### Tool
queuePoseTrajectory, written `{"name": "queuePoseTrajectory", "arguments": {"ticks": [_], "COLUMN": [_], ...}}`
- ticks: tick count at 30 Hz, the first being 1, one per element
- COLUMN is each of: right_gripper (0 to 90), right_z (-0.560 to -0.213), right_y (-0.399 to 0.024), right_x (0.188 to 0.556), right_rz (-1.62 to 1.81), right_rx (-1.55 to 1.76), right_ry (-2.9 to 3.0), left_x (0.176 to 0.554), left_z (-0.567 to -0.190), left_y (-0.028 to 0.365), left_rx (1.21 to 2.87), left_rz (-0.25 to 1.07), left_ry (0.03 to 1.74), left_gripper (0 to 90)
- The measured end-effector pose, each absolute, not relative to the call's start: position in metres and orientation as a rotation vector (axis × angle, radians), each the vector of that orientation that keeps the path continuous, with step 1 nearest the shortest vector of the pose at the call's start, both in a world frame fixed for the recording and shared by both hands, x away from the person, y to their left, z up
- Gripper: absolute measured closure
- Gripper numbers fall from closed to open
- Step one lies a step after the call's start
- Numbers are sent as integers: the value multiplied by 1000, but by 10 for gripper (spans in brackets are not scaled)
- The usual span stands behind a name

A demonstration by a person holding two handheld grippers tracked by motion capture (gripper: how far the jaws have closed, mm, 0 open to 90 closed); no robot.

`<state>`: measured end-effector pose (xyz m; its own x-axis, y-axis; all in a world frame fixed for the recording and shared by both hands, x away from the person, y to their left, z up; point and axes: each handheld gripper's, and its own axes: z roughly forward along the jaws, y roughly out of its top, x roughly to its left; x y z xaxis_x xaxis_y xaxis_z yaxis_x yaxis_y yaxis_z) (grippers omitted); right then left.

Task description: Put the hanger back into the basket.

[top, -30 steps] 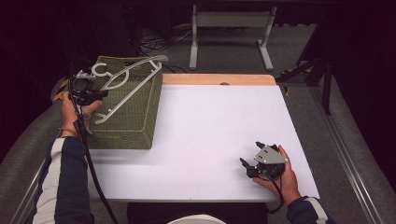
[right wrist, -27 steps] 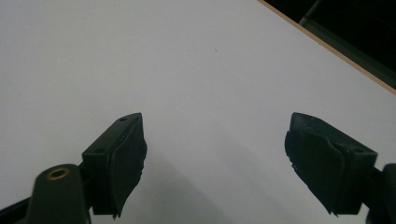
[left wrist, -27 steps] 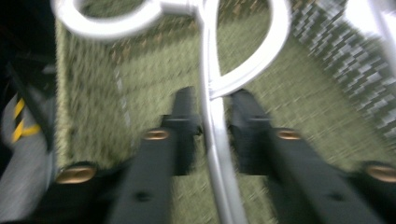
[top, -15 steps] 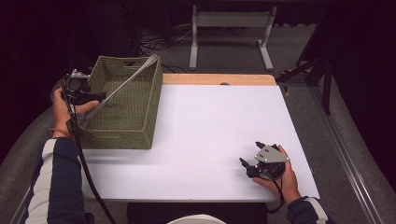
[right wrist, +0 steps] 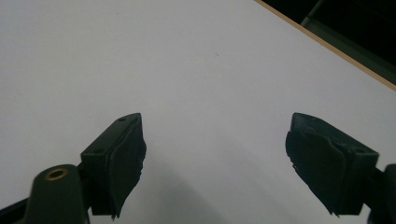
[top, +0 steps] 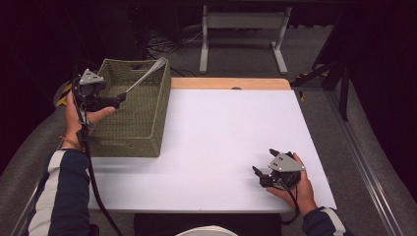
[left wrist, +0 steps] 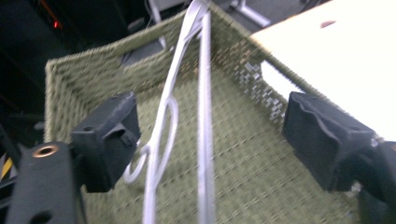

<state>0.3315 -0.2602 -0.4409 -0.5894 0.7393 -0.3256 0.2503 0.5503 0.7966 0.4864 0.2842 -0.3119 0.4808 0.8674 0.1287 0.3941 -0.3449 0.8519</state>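
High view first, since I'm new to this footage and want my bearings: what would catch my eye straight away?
The green woven basket at the table's left edge stands out, with a white hanger slanting up from inside it against its far rim. The left gripper hangs over the basket; its jaws have just been opening and stand wide apart, either side of the hanger without pressing it. Near the front right of the white table, the right gripper rests open.

A lab or workshop is probably showing here: cables [top: 167, 44] are trailing over grey floor beyond a white table [top: 221, 137].
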Motion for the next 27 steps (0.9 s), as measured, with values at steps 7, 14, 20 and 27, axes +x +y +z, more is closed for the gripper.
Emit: {"name": "queuePoseTrajectory", "arguments": {"ticks": [7,14,20,27], "right_gripper": [198,198,198,196], "right_z": [-439,-438,-438,-436], "right_y": [-261,-260,-261,-263], "right_x": [332,333,333,332], "right_rz": [964,974,977,990], "right_rx": [793,791,794,794], "right_ry": [2114,2111,2108,2097], "left_x": [465,448,438,422], "left_z": [-306,-311,-317,-325], "left_y": [264,241,222,205], "left_rx": [1862,1838,1836,1814], "left_rz": [780,740,694,671], "left_ry": [906,790,720,639], "left_gripper": [141,130,114,97]}}
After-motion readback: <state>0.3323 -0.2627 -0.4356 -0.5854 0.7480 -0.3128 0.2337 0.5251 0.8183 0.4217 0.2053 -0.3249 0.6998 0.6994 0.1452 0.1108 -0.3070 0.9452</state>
